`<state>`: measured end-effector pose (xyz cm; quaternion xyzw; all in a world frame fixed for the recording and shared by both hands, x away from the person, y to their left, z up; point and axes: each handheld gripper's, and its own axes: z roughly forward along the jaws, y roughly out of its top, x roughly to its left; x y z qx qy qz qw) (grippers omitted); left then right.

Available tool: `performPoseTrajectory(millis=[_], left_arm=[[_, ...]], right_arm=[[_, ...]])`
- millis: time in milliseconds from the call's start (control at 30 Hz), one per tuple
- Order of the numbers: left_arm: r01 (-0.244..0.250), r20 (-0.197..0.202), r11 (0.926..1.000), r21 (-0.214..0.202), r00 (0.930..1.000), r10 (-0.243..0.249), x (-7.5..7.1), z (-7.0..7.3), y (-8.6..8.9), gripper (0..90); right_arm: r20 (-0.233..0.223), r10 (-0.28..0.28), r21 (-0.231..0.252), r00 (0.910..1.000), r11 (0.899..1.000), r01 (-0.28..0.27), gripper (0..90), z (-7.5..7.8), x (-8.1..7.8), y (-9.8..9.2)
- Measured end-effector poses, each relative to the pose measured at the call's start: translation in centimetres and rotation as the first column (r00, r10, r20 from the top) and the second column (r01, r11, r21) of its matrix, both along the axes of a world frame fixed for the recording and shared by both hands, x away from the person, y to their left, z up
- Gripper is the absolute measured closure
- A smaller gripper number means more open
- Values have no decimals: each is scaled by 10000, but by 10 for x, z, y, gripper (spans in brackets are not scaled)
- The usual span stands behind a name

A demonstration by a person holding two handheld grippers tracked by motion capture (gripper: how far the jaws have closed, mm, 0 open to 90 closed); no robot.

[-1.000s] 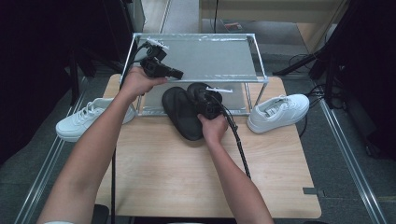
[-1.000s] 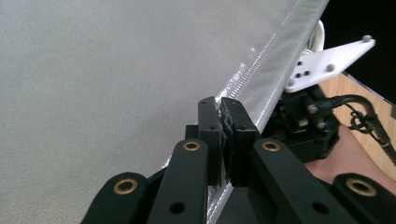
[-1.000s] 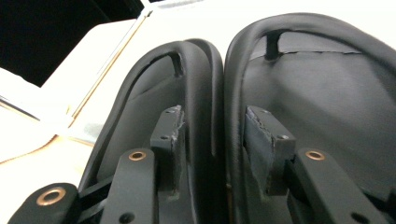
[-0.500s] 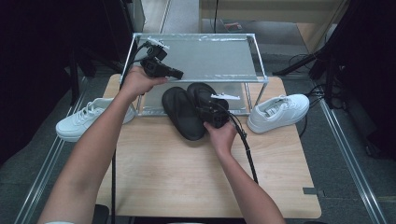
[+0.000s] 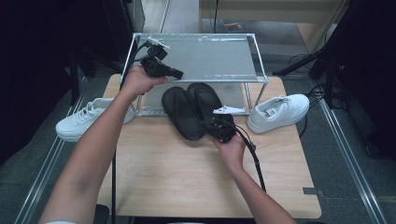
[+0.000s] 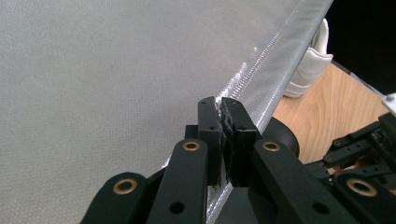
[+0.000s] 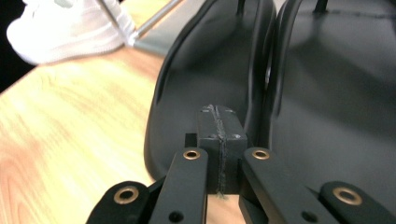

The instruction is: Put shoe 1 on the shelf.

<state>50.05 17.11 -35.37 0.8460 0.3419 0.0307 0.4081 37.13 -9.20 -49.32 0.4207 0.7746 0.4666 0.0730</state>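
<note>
Hand-held gripper (image 5: 211, 126) withdrawn — black sandals (image 5: 189, 110) just beyond

Bystanders on and around the wooden worktop (image 5: 187, 182)

One white sneaker (image 5: 88, 122) lies at the frame's left, hanging off the worktop's edge; another white sneaker (image 5: 279, 112) sits at centre right, beside the rack's leg; black cables (image 5: 299, 60) trail across the upper right floor.

2 black flip-flops (image 5: 191, 109) lie flat, side by side, touching. Toes under rack (image 5: 201, 56) shelf, heels on wood table (image 5: 168, 172).
</note>
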Motion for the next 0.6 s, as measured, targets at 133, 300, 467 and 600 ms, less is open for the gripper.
performPoseTrajectory(millis=[133, 300, 467, 600], left_arm=[[7, -18, 10000, 1, 10000, -7, 0, 0, 0, 874], [11, -48, 10000, -11, 10000, -11, 0, 0, 0, 874], [2, -52, 10000, -34, 10000, -2, 0, 0, 0, 874], [12, -47, 10000, -45, 10000, -12, 0, 0, 1, 874]], right_arm=[[-108, 138, -48, 9998, 9999, -138, 900, -7, -7, -5], [-204, 224, 26, 9995, 9997, -224, 900, -14, -11, -8], [-229, 387, 65, 9990, 9992, -386, 900, -19, -13, -5], [-370, 561, 93, 9977, 9984, -558, 900, -25, -14, -1]])
